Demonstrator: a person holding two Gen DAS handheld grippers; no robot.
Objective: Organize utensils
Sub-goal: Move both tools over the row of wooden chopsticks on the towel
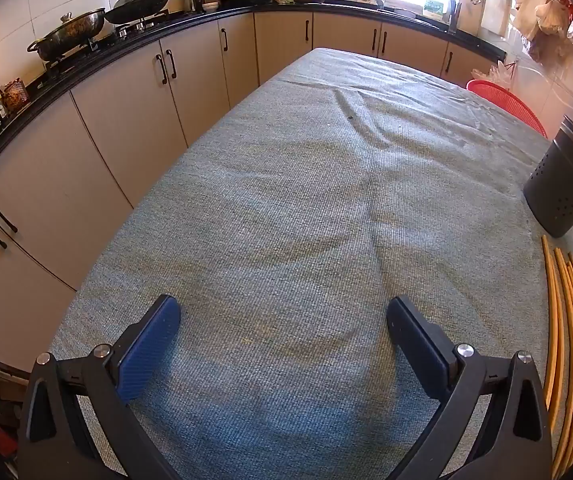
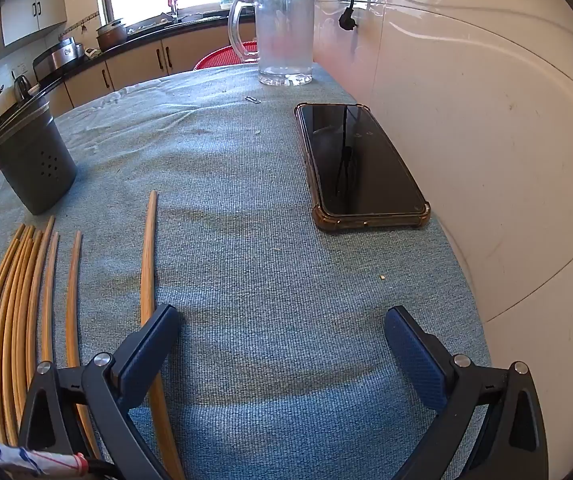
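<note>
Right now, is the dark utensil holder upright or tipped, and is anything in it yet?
Upright: the utensil holder stands on its base on the cloth. All visible chopsticks lie flat outside it. Its inside cannot be seen.

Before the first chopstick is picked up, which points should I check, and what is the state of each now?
1. Right hand-held gripper open, holding nothing: ok.
2. Left hand-held gripper open, holding nothing: ok.
3. Single chopstick lies apart from the bundle of chopsticks: ok.
4. It lies between the right fingers: not ok; it runs under the left finger.
5. Dark holder upright on the cloth: ok.
6. Holder's inside empty: cannot tell.
7. Phone away from the chopsticks: ok.
</note>
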